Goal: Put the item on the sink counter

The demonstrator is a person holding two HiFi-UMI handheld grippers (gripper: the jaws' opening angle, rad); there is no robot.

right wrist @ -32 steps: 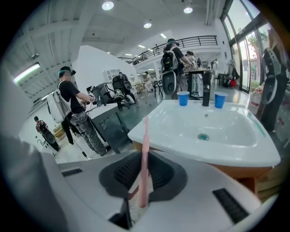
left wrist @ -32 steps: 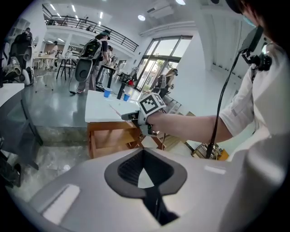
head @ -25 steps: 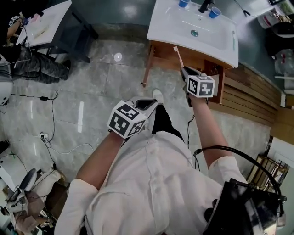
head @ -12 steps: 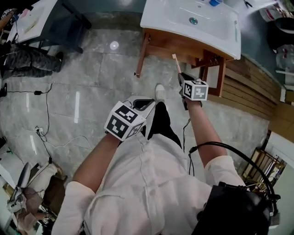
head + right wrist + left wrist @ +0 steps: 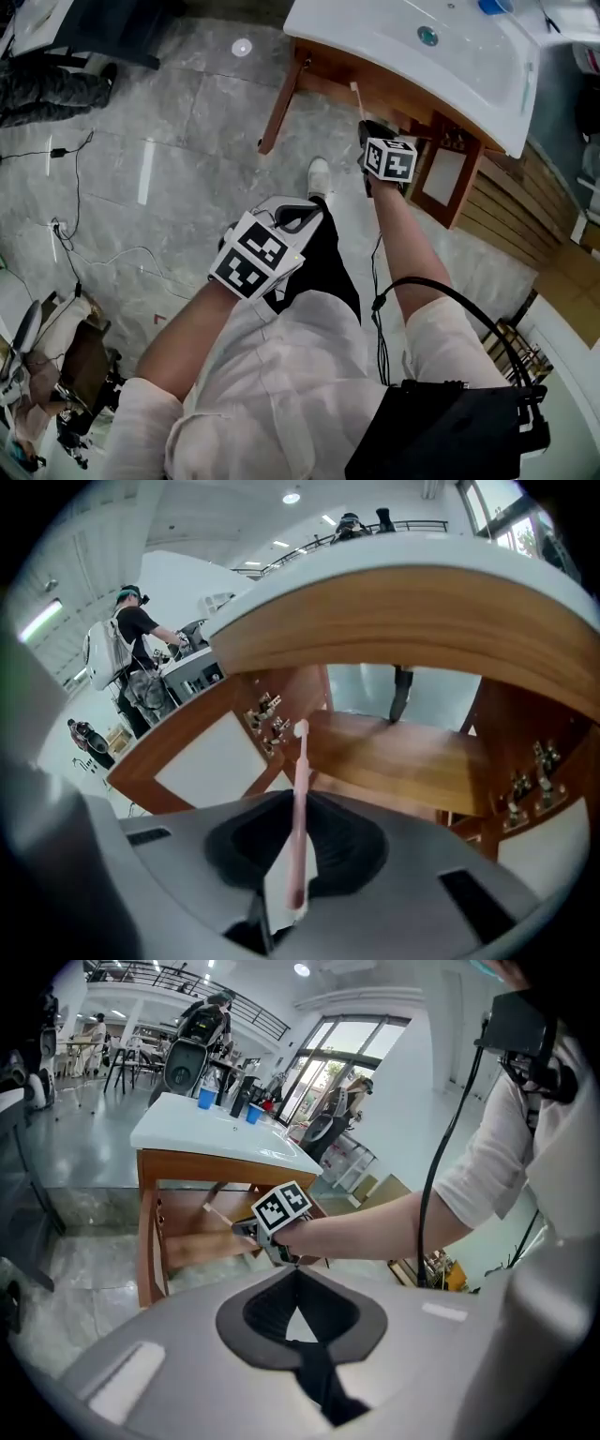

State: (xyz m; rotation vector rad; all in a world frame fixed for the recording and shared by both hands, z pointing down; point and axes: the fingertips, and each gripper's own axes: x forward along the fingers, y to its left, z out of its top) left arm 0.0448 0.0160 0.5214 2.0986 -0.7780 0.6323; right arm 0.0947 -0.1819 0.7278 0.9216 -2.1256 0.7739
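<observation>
Wooden apron (image 5: pixel 422 611) above right claw (image 5: pixel 292 841)

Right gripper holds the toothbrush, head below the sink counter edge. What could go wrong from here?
1. The toothbrush head sits below the sink counter, close to its wooden frame; lifting straight up may knock it on the rim.
2. The right gripper pinches only the handle's end, so a knock could lever the brush loose.
3. Set down near the basin, it might roll in.
</observation>
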